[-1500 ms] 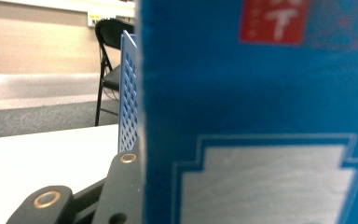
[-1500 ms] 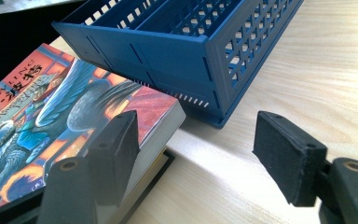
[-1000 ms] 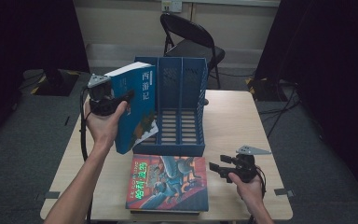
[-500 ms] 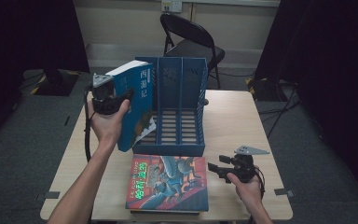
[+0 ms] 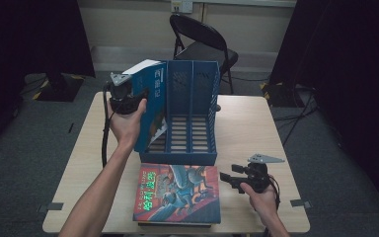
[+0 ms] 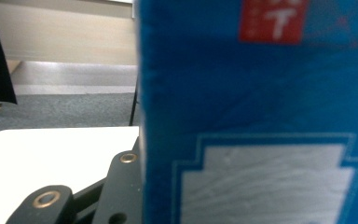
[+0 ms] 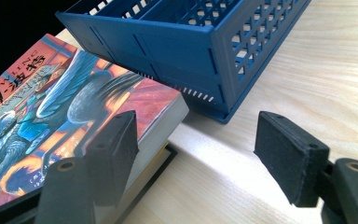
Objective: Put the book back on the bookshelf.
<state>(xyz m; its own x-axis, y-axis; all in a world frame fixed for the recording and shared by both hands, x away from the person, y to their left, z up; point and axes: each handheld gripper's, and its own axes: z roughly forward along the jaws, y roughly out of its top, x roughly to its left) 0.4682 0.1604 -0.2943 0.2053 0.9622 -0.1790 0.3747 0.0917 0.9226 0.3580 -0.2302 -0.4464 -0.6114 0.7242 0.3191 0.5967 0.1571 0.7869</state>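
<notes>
L gripper (image 5: 128, 98): jaws clamped on blue book (image 5: 150, 106), tilted into rack (image 5: 192, 118) left slot. R gripper (image 5: 234, 178): jaws wide, empty, beside book stack (image 5: 177, 193) on worktop (image 5: 246, 123).

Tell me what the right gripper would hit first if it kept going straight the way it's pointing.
Probably the colourful book lying flat: the right gripper, open and empty, points at that book's near corner, with the blue file rack just beyond. Depth is unclear, so it might slide past over the table.

left tongs (image 5: 143, 94) | blue book (image 5: 153, 106) | shifted toward file rack (image 5: 192, 123)
</notes>
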